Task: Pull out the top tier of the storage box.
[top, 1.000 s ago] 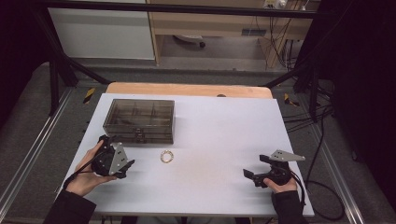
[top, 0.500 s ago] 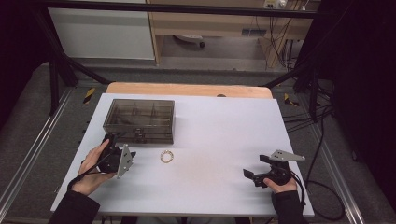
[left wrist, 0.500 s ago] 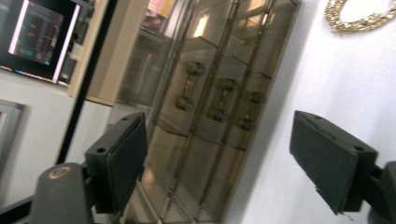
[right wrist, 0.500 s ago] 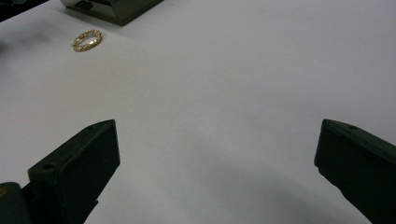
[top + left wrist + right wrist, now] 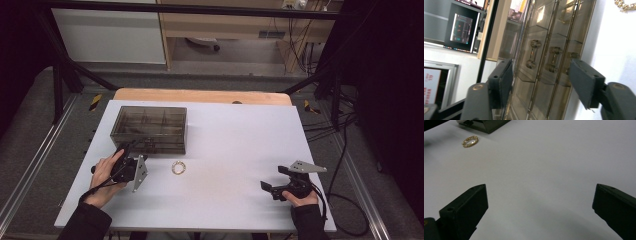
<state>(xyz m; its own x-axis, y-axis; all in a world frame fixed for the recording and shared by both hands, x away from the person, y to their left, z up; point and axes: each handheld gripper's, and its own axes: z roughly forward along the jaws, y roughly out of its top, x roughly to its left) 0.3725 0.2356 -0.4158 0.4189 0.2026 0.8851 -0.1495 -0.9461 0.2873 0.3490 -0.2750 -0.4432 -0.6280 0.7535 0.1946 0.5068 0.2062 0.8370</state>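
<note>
Smoky clear-plastic drawer box [image 5: 544, 60] | left gripper [image 5: 541, 75] closing, ungripped | right gripper [image 5: 539, 207] released

On the bench [image 5: 240, 145]: drawer box [image 5: 150, 129] toward the far left; bracelet [image 5: 178, 167] just before its right front corner, apart from it; left gripper [image 5: 131, 167] left of the bracelet, close before the box front; right gripper [image 5: 280, 186] well apart, near the right front edge.
</note>
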